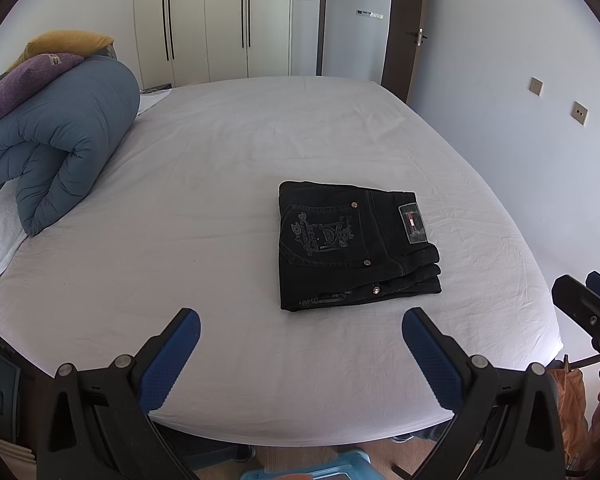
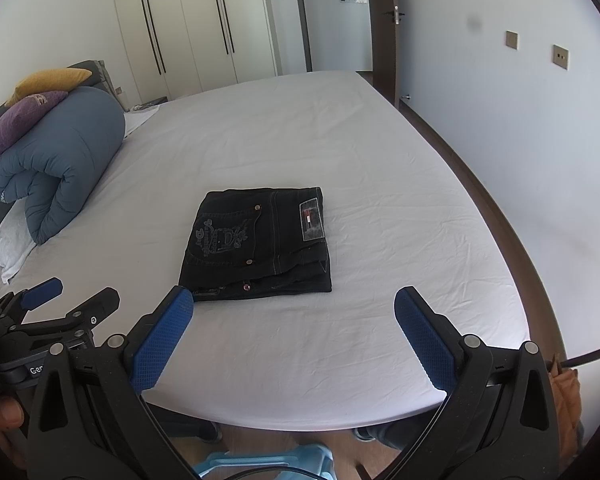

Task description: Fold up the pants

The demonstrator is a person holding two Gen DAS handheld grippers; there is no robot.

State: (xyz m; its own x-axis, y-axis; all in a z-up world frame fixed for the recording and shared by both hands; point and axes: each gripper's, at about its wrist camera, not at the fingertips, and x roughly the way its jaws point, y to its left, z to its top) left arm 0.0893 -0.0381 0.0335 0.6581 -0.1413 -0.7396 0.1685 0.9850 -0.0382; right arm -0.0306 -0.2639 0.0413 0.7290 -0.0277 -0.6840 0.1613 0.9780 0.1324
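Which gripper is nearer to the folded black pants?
Right, slightly. The right gripper hangs open just before the pants; the left gripper, also open, sits back and to their left.

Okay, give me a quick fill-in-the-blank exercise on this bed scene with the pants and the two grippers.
1. The black pants lie ____ into a compact stack on the white bed sheet.
2. Both the left gripper and the right gripper are ____, holding nothing.
3. The rolled blue duvet has a ____ pillow resting on it, under a yellow one.

Missing words: folded; open; purple
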